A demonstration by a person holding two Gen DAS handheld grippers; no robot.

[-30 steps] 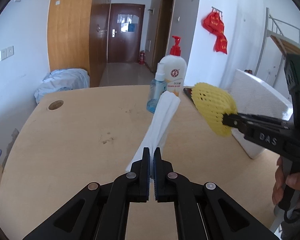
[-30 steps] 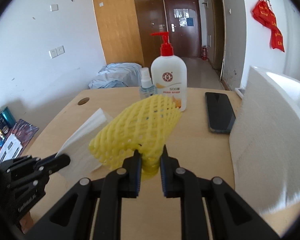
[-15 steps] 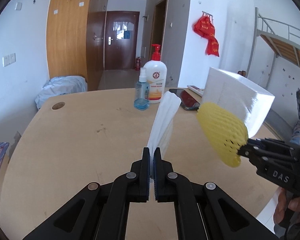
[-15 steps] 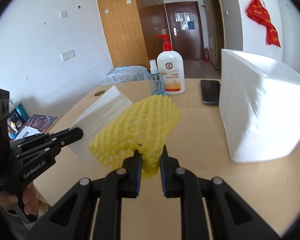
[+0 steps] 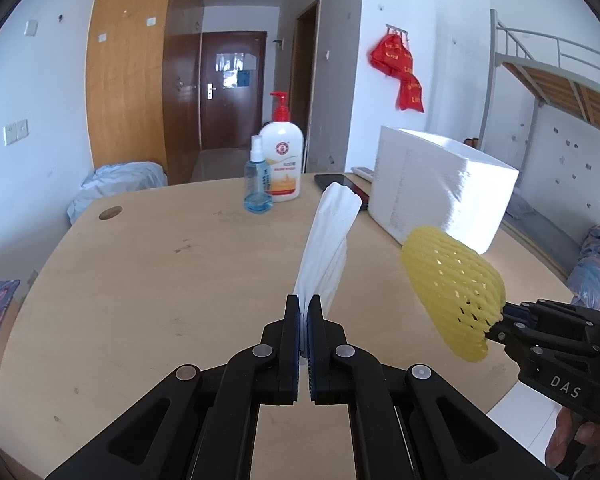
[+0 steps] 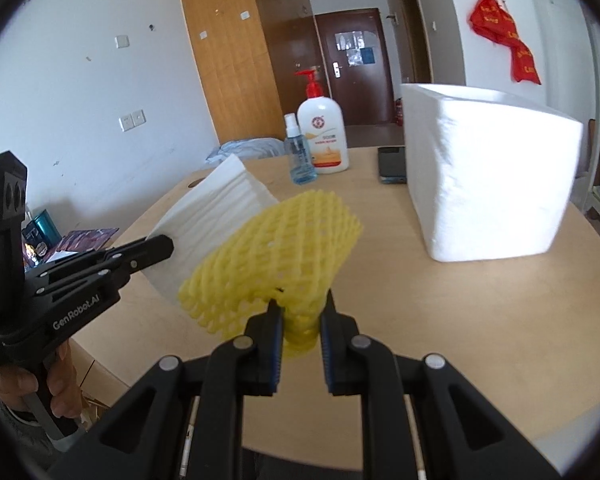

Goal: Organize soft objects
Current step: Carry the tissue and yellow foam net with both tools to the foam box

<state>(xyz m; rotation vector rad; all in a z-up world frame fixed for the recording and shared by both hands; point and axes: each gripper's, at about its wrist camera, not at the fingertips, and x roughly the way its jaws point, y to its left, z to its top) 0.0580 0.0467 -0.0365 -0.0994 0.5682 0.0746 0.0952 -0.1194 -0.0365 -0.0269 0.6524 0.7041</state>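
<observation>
A white-walled room with a brown door (image 5: 229, 92) at the end of a hallway and a tall wooden cupboard (image 5: 140, 76) frames a round-edged wooden worktop (image 5: 140, 272), its pale top marked with a few scuffs and a cable hole near the far left rim. The largest thing on it is a white foam box (image 6: 484, 176), open at the top and standing toward the right; it looks like the likely place for the soft things, though that is only a judgement. Behind it lie a dark phone (image 6: 392, 164), a pump bottle (image 5: 281, 160) and a small blue spray bottle (image 5: 257, 188), well apart from both tools. The left tool (image 5: 304, 312) has its fingers pressed together on the lower edge of a folded white tissue (image 5: 328, 240), which stands up off the worktop in the air, probably pinched thin so it does not slip. The right tool (image 6: 300, 316) pinches the narrow end of a yellow foam fruit net (image 6: 276, 260), the jaws set a little apart by the net's squashed bulk, the rest fanning out above the worktop just beside the tissue. Both soft things hang near the front edge, not yet in the box.
</observation>
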